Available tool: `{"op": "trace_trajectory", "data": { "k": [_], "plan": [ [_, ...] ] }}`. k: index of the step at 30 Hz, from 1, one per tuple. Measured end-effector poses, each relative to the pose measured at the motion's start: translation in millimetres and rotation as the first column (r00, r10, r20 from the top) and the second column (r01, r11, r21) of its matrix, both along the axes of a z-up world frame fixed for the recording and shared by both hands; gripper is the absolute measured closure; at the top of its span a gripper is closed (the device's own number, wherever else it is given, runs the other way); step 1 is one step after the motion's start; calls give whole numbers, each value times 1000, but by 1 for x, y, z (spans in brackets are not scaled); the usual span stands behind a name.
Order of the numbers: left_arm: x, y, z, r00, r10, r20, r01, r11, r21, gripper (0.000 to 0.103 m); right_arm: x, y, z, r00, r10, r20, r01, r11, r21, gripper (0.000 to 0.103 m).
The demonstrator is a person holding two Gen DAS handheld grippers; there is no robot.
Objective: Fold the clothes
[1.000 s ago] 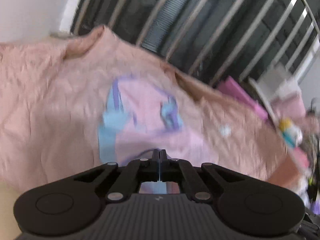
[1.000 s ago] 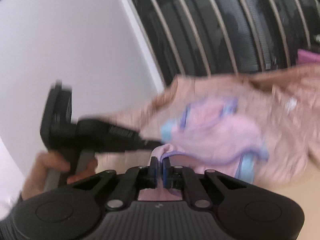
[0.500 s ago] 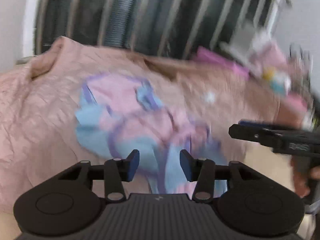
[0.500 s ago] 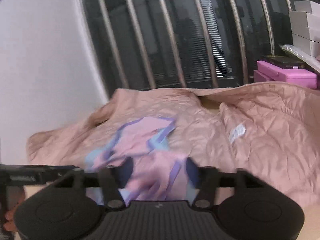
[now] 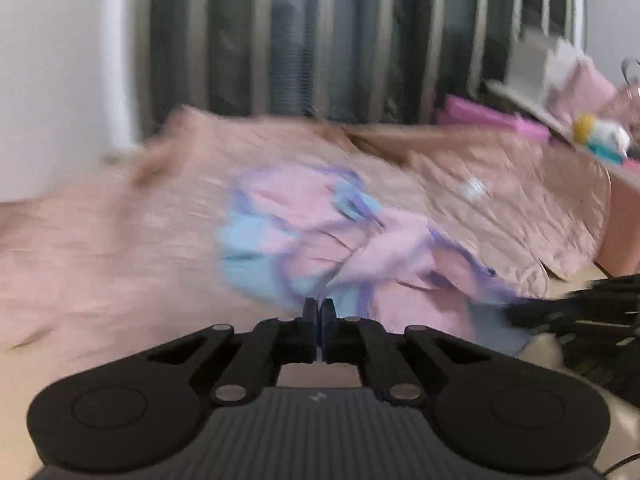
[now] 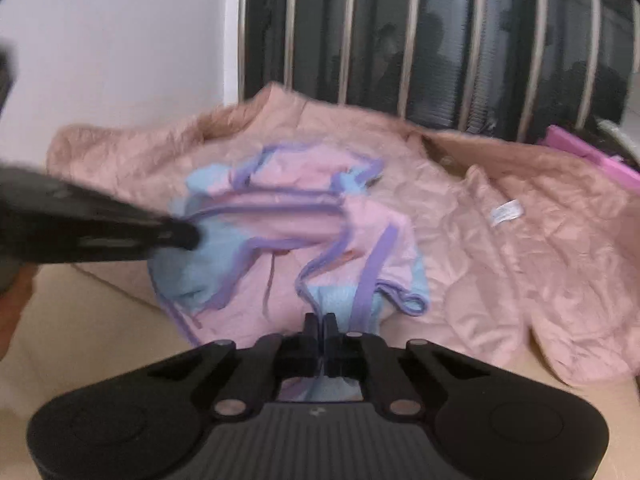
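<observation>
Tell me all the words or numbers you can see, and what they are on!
None can be read.
White tag sewn on the peach quilted jacket: has print, too small and blurred to read.
Small pale mark on the right tool body: a logo shape, not letters.

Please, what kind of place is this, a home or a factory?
Most likely a room in a home. A small pink and blue garment lies on a peach quilted cover, a barred window is behind, and pink boxes and a small toy sit at the side.
</observation>
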State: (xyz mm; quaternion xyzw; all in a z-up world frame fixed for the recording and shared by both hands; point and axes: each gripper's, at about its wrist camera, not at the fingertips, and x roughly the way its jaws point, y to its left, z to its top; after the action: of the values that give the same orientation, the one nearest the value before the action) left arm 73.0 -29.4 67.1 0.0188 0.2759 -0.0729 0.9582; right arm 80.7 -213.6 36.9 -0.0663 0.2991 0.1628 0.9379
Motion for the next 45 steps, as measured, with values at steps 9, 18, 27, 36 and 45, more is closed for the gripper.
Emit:
{"op": "trace_trajectory", "data": {
  "k": [9,18,27,36,45],
  "plan": [
    [-181,32,14,977,152,147,-162,985,54,102,-179,-23,42,990,13,140,-32,991,133,102],
    [-219,29,-28,994,71,87,-89,971,223,77,-242,13,-11,991,42,129,-30,995,-90,77],
    [-218,20,-45,998,-42,48,22,936,352,70,-253,55,-21,968,197,153,-133,926,-354,75],
    [-238,11,-46,996,-9,87,-32,889,457,59,-247,67,-28,975,128,183,-36,899,-437,71],
    [-216,10,-54,1000,6,24,-16,900,437,95,-254,74,-35,962,130,242,10,864,-504,71]
  ]
}}
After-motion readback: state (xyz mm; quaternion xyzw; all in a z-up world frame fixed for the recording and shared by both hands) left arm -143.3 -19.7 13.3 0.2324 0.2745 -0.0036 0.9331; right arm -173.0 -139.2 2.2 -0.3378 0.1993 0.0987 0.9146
